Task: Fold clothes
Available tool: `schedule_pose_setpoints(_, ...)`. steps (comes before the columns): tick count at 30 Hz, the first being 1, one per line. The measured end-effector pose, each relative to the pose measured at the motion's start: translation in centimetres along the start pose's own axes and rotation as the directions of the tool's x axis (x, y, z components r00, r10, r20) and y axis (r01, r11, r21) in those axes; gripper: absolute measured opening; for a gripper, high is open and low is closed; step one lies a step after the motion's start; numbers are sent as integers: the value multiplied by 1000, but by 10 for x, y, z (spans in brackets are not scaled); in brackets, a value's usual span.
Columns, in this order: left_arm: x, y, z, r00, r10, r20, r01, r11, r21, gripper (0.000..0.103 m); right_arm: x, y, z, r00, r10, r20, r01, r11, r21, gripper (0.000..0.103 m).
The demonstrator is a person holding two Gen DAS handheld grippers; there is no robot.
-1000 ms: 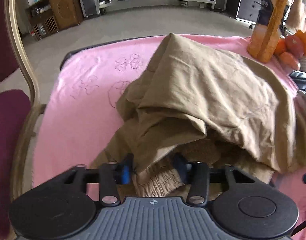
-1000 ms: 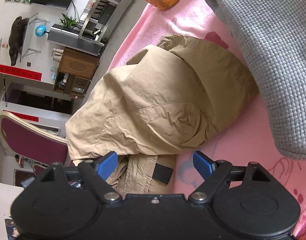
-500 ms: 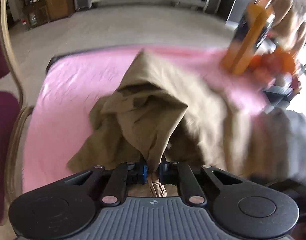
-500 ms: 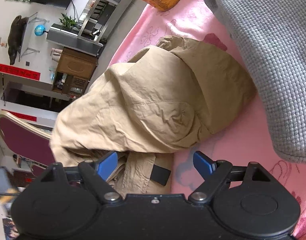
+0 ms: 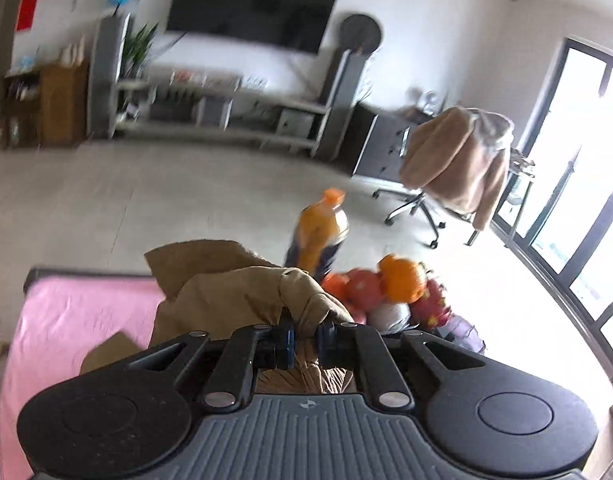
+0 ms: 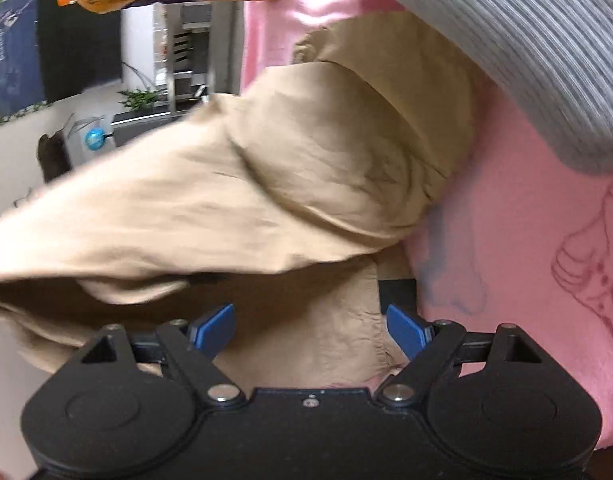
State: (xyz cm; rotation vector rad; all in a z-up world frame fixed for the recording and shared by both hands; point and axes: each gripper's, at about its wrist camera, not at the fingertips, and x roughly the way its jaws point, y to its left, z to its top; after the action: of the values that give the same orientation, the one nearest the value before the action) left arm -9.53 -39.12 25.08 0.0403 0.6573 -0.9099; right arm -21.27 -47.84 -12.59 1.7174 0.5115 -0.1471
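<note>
The left gripper (image 5: 304,340) is clamped on a fold of the tan garment (image 6: 306,168), its jaws having just closed on the cloth, and holds that part raised above the pink tablecloth (image 6: 526,260). The right gripper (image 6: 308,330) stands wide open over the garment's lower edge, gripping nothing. A grey knit (image 6: 546,60) lies beside the garment.
</note>
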Motion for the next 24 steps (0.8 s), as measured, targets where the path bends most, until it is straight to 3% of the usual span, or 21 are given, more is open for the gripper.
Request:
schedule_pose_setpoints(1, 1, -7, -1, 1000, 2, 3, -2, 1000, 14, 9, 1, -1, -1, 1000, -4, -4, 4, 1000, 0, 83)
schedule_pose_setpoints(5, 17, -20, 1, 999, 44, -8, -44, 999, 30, 9, -3, -10, -14, 994, 107, -14, -105, 993, 60, 83)
schedule_pose_setpoints(11, 52, 3, 13, 986, 161, -44, -162, 987, -15, 9, -15, 6, -38, 998, -3, 65, 15, 982, -189, 81)
schedule_pose_setpoints(14, 58, 9, 8, 983, 160, -87, -163, 986, -28, 8, -18, 22, -47, 994, 81, 71, -54, 944, -325, 76)
schedule_pose_setpoints(17, 53, 6, 2, 984, 145, -105, -147, 989, -20, 8, -14, 38, -46, 990, 96, 108, -41, 906, -422, 75)
schedule_pose_setpoints(22, 25, -4, 1, 993, 91, -69, -91, 996, 5, 9, 7, 34, -37, 990, 128, 57, -100, 931, -351, 76)
schedule_pose_setpoints(24, 12, -2, 3, 996, 75, -38, -75, 997, -3, 9, 12, 41, -39, 984, 158, 85, -115, 918, -380, 76)
